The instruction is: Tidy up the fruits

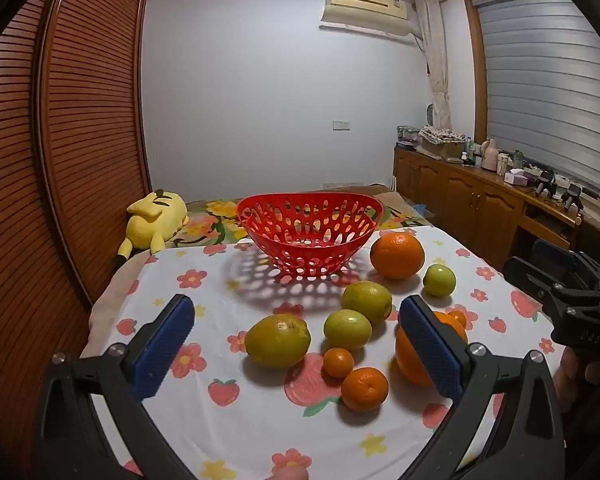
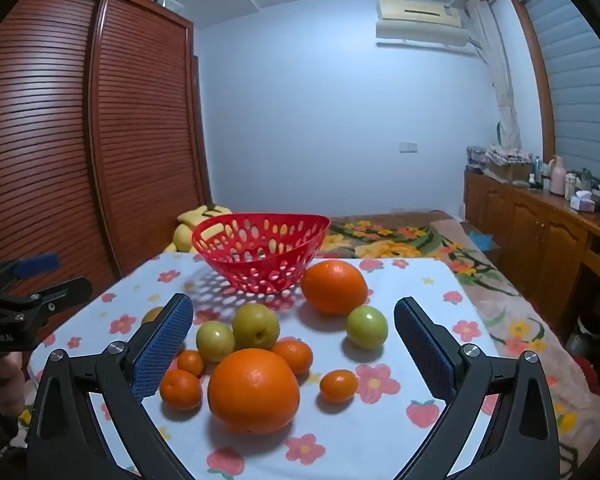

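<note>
We see a red perforated plastic basket (image 1: 309, 236) standing empty near the far edge of the desk (image 1: 220, 412), which is covered by a white cloth printed with flowers and strawberries. All the fruit lies loose on the cloth nearer to us: two large oranges, three small mandarins, a tiny kumquat-like fruit, three round yellow-green fruits and one larger yellow-green mango-shaped fruit (image 1: 278, 340).

Our left hand-held gripper (image 1: 296, 348) hovers with its blue-padded fingers spread wide and holding nothing, the mango-shaped fruit and small citrus lying between them in view. Our right hand-held gripper (image 2: 294, 348) is likewise spread wide and empty, facing the near large orange (image 2: 254, 390).

We judge no fruit has yet been moved. To do the first pick well, we should lower the right one so the pads meet the orange at its widest part, close gently, then lift straight up, since mandarins sit touching or just beside it.

Faint writing on each black gripper body is too blurred to read with confidence.
</note>
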Tool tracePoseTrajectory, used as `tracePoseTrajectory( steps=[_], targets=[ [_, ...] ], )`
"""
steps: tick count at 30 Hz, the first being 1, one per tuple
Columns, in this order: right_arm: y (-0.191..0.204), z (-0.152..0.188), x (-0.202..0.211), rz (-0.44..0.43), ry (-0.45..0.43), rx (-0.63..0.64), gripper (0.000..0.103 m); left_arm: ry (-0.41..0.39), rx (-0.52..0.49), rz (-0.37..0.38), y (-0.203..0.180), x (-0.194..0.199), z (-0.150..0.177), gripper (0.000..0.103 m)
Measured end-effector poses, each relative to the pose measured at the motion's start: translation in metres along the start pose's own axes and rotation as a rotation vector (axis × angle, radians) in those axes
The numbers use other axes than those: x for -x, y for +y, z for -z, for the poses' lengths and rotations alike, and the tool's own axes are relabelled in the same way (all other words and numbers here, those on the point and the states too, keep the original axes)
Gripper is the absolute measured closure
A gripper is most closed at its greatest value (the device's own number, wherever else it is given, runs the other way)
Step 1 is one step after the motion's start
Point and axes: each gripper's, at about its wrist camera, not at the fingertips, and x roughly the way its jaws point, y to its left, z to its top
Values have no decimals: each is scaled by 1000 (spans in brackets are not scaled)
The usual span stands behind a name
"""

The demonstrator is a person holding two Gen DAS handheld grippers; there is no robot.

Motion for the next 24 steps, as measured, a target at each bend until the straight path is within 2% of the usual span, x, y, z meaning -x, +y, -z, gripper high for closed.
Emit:
tracePoseTrajectory(
  steps=[24],
  targets=[
    [-2, 3, 2, 8, -5, -9, 1, 9, -15, -4, -1, 5, -2, 0]
  ],
)
